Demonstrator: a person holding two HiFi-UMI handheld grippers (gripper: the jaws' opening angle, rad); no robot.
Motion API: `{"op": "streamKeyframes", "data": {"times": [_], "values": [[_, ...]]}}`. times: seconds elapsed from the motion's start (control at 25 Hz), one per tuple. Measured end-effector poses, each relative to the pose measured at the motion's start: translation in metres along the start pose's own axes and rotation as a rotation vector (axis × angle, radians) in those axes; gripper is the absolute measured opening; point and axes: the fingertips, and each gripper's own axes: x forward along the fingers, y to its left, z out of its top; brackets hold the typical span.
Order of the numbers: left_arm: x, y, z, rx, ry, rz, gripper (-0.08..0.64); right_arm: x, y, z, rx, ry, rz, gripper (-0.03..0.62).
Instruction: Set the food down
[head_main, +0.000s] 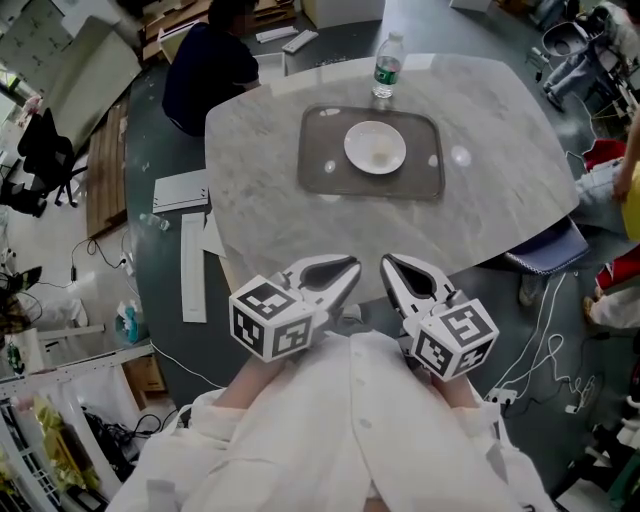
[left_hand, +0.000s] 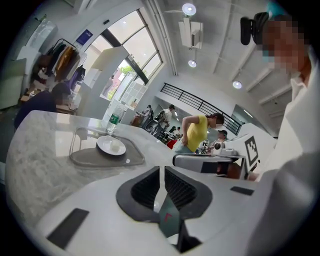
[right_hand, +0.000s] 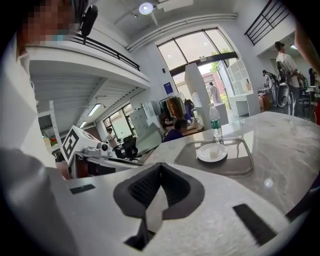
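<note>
Left hand-held gripper (head_main: 352, 268) (left_hand: 162, 170), raised over the table's near edge, has its jaws a narrow slit apart with nothing between them. Beside it, the right hand-held gripper (head_main: 388, 262) (right_hand: 160, 166) has its jaw tips pressed together, also empty. Both are carried close to the white-sleeved person holding them, with the marker cubes (head_main: 268, 318) nearest the body and the jaws aimed across the table.

The pale marble table (head_main: 500, 130) spreads out ahead of them, bare along its near side. Toward its far edge lies a grey tray (head_main: 320, 170) (right_hand: 240, 162) (left_hand: 85, 159), and on the tray stands a white plate (head_main: 375, 147) (right_hand: 212, 153) (left_hand: 111, 146). The food (head_main: 381, 155) (right_hand: 215, 151), a small pale piece, rests on that plate, well apart from both hand-held grippers.

Just beyond the tray, at the table's far edge, stands a clear water bottle (head_main: 386, 68) (right_hand: 215, 122) (left_hand: 114, 120) with a green label. A seated person in dark clothing (head_main: 205, 70) is at the table's far left corner. In the left gripper view a person in a yellow top (left_hand: 195, 132) bends forward in the room behind.
</note>
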Motion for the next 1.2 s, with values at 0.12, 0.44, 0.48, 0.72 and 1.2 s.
{"op": "streamKeyframes", "data": {"times": [0.12, 0.44, 0.48, 0.72, 1.2], "values": [[0.002, -0.002, -0.001, 0.002, 0.011, -0.016, 0.040, -0.001, 0.000, -0.001, -0.004, 0.004, -0.004, 0.003], [0.007, -0.007, -0.001, 0.003, 0.032, -0.048, 0.040, -0.004, -0.003, -0.002, -0.016, 0.016, -0.027, 0.003], [0.008, -0.007, -0.001, 0.005, 0.032, -0.050, 0.040, -0.004, -0.005, -0.003, -0.017, 0.025, -0.034, 0.002], [0.013, -0.005, -0.002, 0.004, 0.032, -0.057, 0.040, -0.004, -0.010, -0.010, -0.021, 0.047, -0.051, 0.003], [0.017, -0.010, -0.001, 0.019, 0.054, -0.078, 0.040, -0.002, -0.007, -0.007, -0.014, 0.049, -0.014, 0.002]]}}
